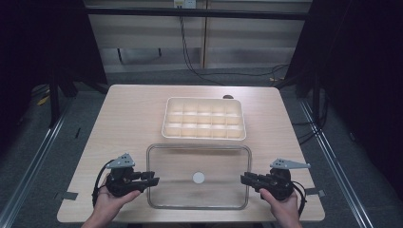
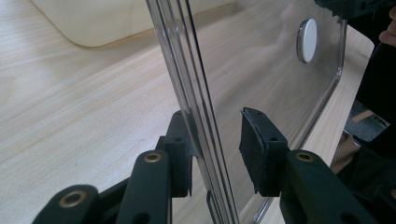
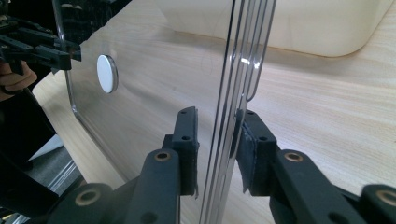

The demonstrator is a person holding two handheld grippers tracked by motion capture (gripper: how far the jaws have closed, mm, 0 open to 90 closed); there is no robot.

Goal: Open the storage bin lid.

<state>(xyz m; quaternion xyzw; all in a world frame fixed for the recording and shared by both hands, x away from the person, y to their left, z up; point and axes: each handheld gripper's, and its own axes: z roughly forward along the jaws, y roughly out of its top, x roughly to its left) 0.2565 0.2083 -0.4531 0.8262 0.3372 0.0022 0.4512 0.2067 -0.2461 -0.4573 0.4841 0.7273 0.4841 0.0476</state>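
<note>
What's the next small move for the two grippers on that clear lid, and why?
Probably close both grippers. The left gripper and right gripper each straddle an opposite edge of the clear lid, jaws open with gaps at the pads. The lid lies on the table in front of the compartment tray, so a grip comes before any lift.

The left hand (image 1: 110,202) comes in at the lower left of the high view, wrapped around the left gripper (image 1: 153,179), whose jaws point toward the frame's centre. The right hand (image 1: 281,205) enters at the lower right, holding the right gripper (image 1: 243,179), jaws pointing left. In each gripper view the two black jaws stand parted, a gap between their pads.
</note>
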